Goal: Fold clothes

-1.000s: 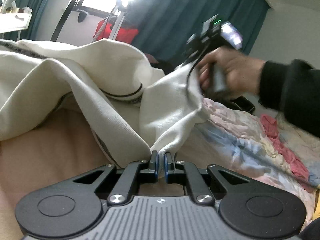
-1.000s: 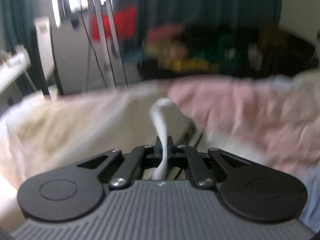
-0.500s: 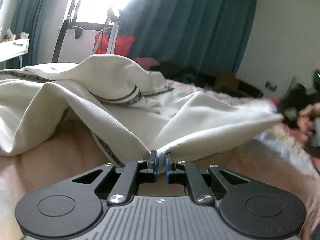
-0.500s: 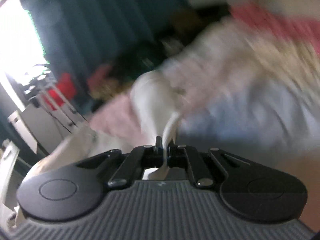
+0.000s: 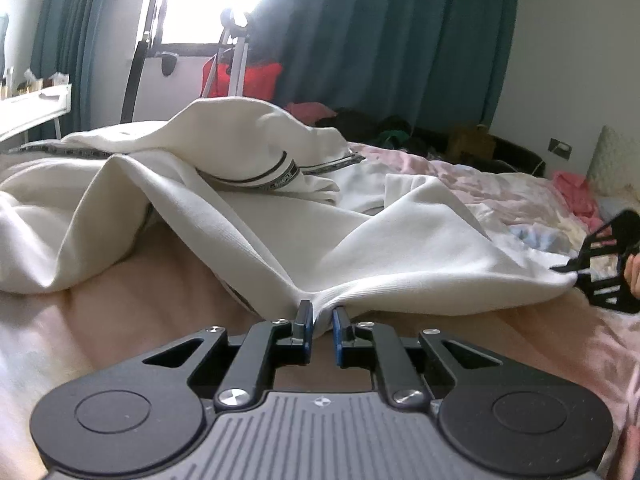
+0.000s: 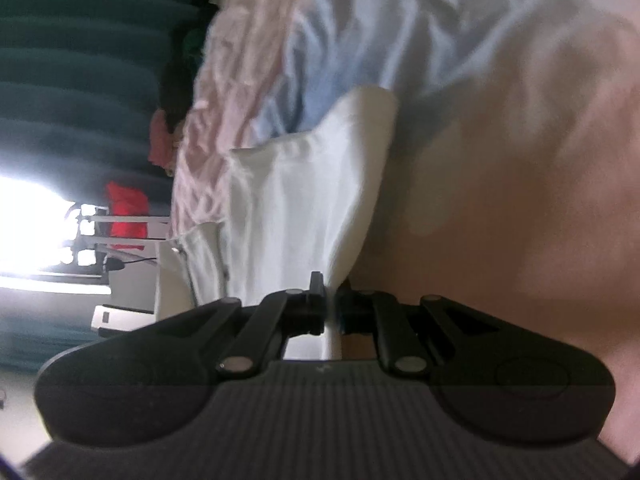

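Both claws, left (image 5: 321, 317) and right (image 6: 330, 300), were clamped on a cream garment (image 5: 248, 216) held stretched over the bed (image 5: 120, 304); much lay rumpled, unfolded.

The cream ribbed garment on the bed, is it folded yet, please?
Not folded: the cream ribbed garment lies rumpled and heaped, one edge stretched between the left tool and right tool.

Landmark: the white garment (image 5: 248, 216) heaped on the bed (image 5: 132, 320). Your side of it, bare pinkish sheet gives you open room left of the left claw (image 5: 320, 320). Its raised folds block the way toward the curtains (image 5: 392, 40). Right of it, the right claw (image 5: 576, 276) pinches the stretched hem, so that lane is taken. Beyond it, rumpled pink bedding (image 5: 500, 184) and a dark clothes pile (image 5: 400, 128) clutter the far side.
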{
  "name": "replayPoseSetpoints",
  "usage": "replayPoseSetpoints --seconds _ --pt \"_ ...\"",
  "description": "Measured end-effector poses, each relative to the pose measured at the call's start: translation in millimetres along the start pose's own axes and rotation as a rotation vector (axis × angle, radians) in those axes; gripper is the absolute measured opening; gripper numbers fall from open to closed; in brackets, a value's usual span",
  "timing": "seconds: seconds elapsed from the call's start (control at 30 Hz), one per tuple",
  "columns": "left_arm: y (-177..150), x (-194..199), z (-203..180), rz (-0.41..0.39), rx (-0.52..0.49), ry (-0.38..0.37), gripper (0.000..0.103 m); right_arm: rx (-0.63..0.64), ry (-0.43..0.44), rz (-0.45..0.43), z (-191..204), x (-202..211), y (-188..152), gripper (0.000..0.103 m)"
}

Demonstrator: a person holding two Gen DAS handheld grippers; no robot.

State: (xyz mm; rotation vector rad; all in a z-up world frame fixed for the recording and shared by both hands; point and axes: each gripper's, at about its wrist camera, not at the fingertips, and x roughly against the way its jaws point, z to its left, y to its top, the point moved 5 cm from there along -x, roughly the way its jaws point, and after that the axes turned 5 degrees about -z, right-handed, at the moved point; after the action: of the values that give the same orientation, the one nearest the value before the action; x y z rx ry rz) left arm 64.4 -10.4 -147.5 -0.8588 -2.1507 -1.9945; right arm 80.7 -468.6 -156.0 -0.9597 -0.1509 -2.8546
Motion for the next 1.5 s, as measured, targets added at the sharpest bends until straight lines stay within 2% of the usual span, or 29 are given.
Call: replayPoseSetpoints --seconds 0.2,0.27,0.3,0.33,0.5,0.57,0.67,0.7,0.73,0.77,0.8,0.83,0.87,0.9,0.93,0.97,1.03,1.13,1.23,1.43,1.5 --pt "0.6 -2.3 2.6 0.007 0.026 -0.001 0.013 -0.138 0.068 0.043 -11.2 -10.4 6.8 0.012" --pt "0.7 -3.1 3.5 0.009 0.034 -0.001 0.013 -0.139 0.092 0.052 -8.1 -10.7 7.1 0.032" --pt "0.8 -3.5 3.9 0.01 0.039 -0.002 0.013 -0.144 0.1 0.05 -7.7 -10.5 7.3 0.05" --pt "0.9 -3.9 4.3 0.011 0.043 -0.002 0.013 -0.149 0.106 0.047 -7.5 -10.3 7.5 0.057" --pt "1.3 -5.8 6.4 0.016 0.064 -0.003 0.013 -0.117 0.122 0.035 -0.9 -14.7 11.8 0.057" --pt "1.1 -6.3 7.1 0.015 0.072 -0.007 0.013 -0.094 0.119 0.02 1.3 -17.4 15.6 0.056" --pt "0.8 -7.0 8.2 0.013 0.084 -0.012 0.013 -0.081 0.113 -0.019 0.8 -23.3 25.1 0.047" --pt "0.8 -7.1 8.5 0.013 0.087 -0.014 0.013 -0.08 0.105 -0.031 -0.4 -25.3 28.4 0.039" --pt "1.1 -6.7 8.9 0.011 0.091 -0.016 0.013 -0.076 0.094 -0.036 -1.6 -27.4 31.2 0.024" --pt "1.5 -6.6 9.3 0.01 0.097 -0.019 0.014 -0.06 0.096 -0.044 -0.2 -26.2 33.2 0.016" --pt "2.0 -6.2 9.7 0.009 0.107 -0.024 0.018 -0.041 0.101 -0.053 1.7 -24.1 35.1 0.007" --pt "2.9 -5.5 9.9 0.009 0.12 -0.035 0.021 -0.022 0.105 -0.061 3.6 -22.1 36.9 0.006" --pt "4.0 -4.1 10.1 0.009 0.13 -0.043 0.033 -0.014 0.112 -0.075 5.4 -19.9 39.0 0.006" --pt "5.8 -0.9 10.2 0.011 0.132 -0.046 0.051 -0.009 0.119 -0.09 7.2 -17.7 41.2 0.006" --pt "7.6 2.3 10.3 0.013 0.134 -0.048 0.058 -0.004 0.125 -0.105 8.9 -15.5 43.3 0.005" --pt "9.3 5.4 10.3 0.014 0.136 -0.05 0.063 0.002 0.132 -0.12 10.7 -13.2 45.4 0.005" --pt "12.9 11.8 10.4 0.018 0.139 -0.055 0.065 0.013 0.145 -0.15 14.3 -8.7 49.7 0.005" --pt "18.4 27.3 20.7 0.022 0.18 -0.056 0.077 0.029 0.165 -0.195 19.6 -1.8 56.0 0.005" --pt "24.0 43.6 53.1 0.055 0.31 -0.014 0.08 0.042 0.178 -0.235 23.9 3.4 62.6 0.005" --pt "14.6 60.9 173.7 0.13 0.786 0.189 0.081 0.07 0.185 -0.312 21.9 14.8 73.1 0.005" --pt "5.3 64.4 211.0 0.112 0.934 0.259 0.078 0.08 0.209 -0.361 22.0 24.2 80.0 0.005"
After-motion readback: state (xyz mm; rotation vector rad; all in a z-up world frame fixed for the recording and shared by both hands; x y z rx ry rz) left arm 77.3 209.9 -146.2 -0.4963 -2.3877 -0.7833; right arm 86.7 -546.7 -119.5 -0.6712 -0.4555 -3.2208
